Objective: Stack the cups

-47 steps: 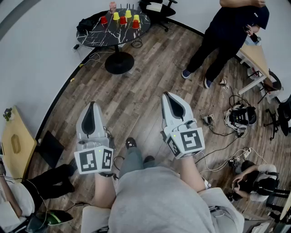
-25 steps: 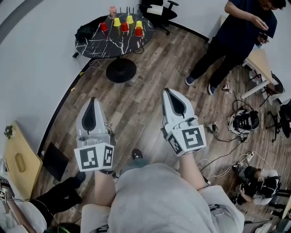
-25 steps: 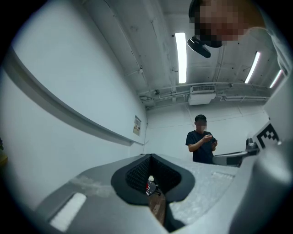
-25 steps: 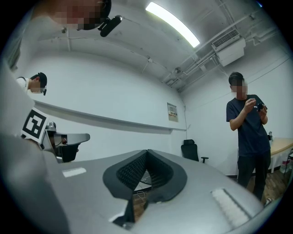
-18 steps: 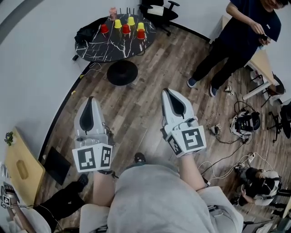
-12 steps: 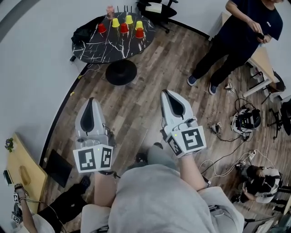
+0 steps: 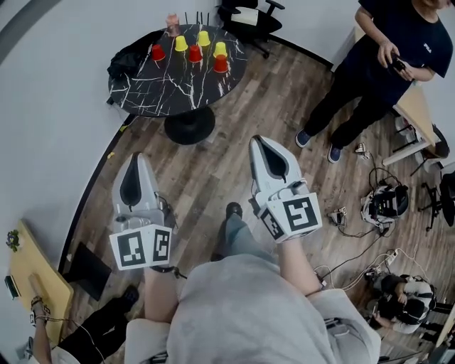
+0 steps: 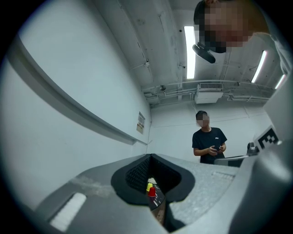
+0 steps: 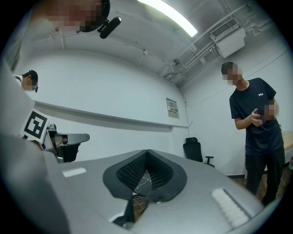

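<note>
Cups (image 7: 194, 53) on worktop (image 7: 163, 85), upper left of head view, well apart from both grippers. Left gripper (image 7: 135, 161) and right gripper (image 7: 259, 145) clenched, empty. Get close first, open jaws before reaching, start with nearest red cup (image 7: 221, 63).

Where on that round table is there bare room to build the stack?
The near half of the marble table is bare, between the cup row and the near rim, right of the black bag. The far side is crowded: three red cups, three yellow cups, a pink object.
</note>
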Motion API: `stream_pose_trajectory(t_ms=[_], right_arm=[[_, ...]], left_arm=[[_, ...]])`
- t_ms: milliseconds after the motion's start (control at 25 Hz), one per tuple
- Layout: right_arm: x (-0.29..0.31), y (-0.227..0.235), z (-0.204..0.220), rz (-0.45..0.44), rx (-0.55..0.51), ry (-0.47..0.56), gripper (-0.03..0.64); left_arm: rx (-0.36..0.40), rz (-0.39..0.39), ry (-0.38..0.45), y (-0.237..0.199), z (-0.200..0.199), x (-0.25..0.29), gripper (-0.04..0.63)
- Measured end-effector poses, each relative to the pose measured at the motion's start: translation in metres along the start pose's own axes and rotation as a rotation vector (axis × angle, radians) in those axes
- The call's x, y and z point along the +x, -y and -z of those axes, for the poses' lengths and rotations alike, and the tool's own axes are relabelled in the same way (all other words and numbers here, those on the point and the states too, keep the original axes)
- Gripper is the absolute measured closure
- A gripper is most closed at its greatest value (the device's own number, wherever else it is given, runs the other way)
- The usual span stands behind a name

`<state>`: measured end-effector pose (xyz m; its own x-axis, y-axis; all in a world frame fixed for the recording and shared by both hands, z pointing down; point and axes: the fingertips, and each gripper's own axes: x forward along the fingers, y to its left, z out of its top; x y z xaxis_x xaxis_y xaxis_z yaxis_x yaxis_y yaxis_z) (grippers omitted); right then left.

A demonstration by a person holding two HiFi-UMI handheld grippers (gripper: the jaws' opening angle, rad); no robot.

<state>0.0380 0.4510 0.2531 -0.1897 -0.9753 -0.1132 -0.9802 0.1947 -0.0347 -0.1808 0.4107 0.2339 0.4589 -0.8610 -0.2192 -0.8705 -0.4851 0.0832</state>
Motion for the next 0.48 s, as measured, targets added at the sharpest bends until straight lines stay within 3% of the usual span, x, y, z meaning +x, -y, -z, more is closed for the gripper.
stream_pose_trajectory(t_ms=[480], right_arm=[[0.122, 0.083, -0.022, -0.084, -0.023, 0.049, 0.615]], left_arm=[[0.061, -0.056, 0.024, -0.005, 0.006, 0.127, 0.589]])
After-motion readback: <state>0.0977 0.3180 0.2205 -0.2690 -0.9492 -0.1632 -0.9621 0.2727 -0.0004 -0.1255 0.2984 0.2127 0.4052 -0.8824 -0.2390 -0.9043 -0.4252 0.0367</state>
